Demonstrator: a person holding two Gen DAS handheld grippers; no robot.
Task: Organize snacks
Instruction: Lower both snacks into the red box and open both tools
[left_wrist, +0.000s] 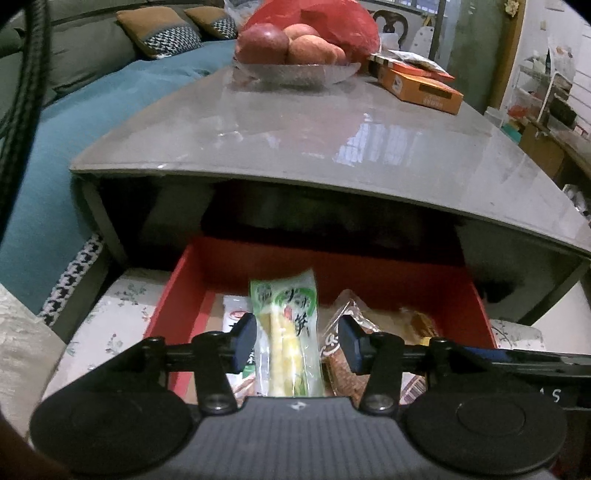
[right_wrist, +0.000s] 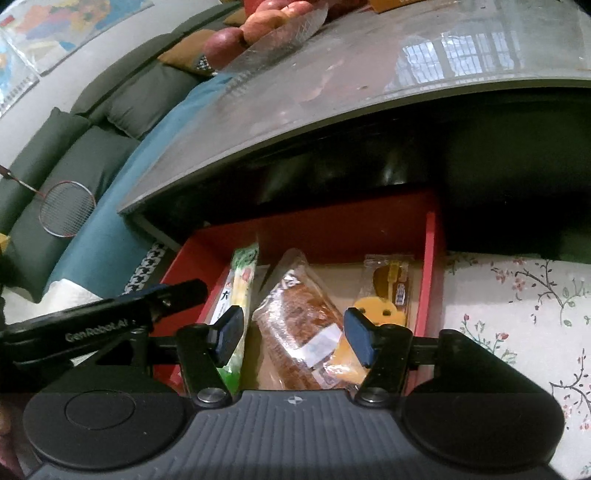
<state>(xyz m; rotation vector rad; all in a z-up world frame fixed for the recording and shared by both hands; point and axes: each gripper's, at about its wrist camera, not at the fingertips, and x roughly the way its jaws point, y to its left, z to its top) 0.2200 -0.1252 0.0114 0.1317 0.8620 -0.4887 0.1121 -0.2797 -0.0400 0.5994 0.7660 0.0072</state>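
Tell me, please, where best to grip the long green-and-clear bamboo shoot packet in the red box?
Probably mid-length, from above, fingers across the narrow width of the green-and-clear bamboo shoot packet: it lies lengthwise in the red box, with the brown bread packet beside it.

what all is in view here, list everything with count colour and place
red box: 1, open, below table edge
green packet: 1, in box, left
bread bag: 1, brown, box middle
yellow snack packet: 1, box right
table: 1, grey glossy
fruit bowl: 1, clear, table far end
orange boxes: 2, table far right
sofa: 1, teal cover
racket: 1, on sofa
left tool: open, over green packet
right tool: open, over bread bag
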